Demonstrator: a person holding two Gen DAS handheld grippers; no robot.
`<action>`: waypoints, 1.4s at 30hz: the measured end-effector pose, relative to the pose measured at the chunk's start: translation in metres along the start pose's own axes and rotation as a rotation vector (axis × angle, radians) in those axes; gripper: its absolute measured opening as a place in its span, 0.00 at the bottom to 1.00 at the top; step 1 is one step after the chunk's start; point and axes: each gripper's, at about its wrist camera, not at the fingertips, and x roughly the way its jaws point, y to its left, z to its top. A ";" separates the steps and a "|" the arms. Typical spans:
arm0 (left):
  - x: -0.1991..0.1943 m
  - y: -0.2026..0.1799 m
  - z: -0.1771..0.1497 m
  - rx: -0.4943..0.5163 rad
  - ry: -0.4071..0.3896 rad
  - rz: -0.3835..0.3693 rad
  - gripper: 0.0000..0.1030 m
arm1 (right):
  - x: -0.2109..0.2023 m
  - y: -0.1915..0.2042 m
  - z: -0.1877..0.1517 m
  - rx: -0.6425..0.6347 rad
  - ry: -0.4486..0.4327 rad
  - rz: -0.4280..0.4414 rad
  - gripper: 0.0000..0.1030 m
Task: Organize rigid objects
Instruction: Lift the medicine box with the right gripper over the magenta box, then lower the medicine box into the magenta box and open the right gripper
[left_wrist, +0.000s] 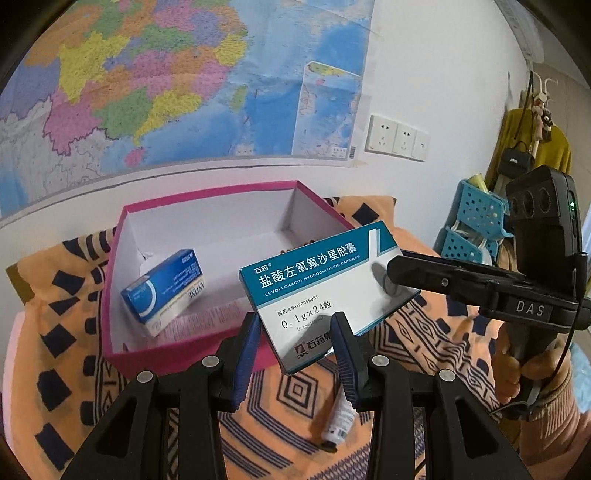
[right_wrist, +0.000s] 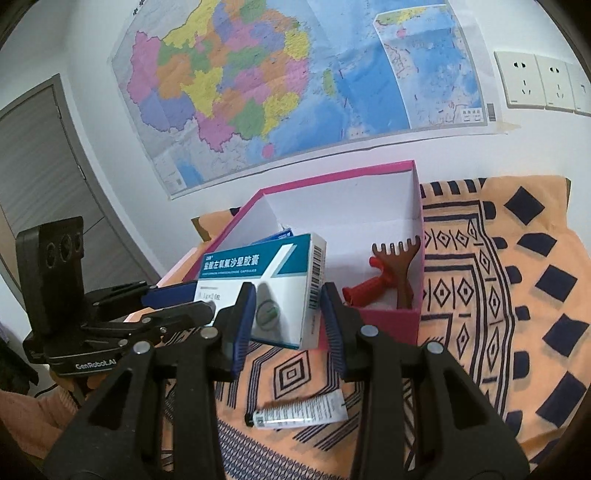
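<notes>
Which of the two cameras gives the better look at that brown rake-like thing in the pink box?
The right wrist view. There the brown rake-like scratcher lies plainly in the near right corner of the pink box, beside a red handle. In the left wrist view the held medicine box covers that corner, so the scratcher does not show.

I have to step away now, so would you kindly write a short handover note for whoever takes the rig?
Left hand-held gripper and right hand-held gripper: both shut on the levofloxacin capsule box, held above the near edge of the pink storage box.
Done: small blue medicine box, red-handled rake tool inside.
Left: drop in the capsule box, then the ointment tube lying on the patterned cloth.
</notes>
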 end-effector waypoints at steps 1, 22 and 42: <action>0.001 0.000 0.002 0.003 -0.002 0.005 0.38 | 0.001 -0.001 0.002 0.000 -0.002 -0.002 0.38; 0.037 0.013 0.027 -0.028 0.023 0.032 0.38 | 0.027 -0.028 0.021 0.048 0.002 -0.026 0.38; 0.079 0.031 0.027 -0.111 0.117 0.019 0.38 | 0.055 -0.037 0.021 0.031 0.056 -0.125 0.39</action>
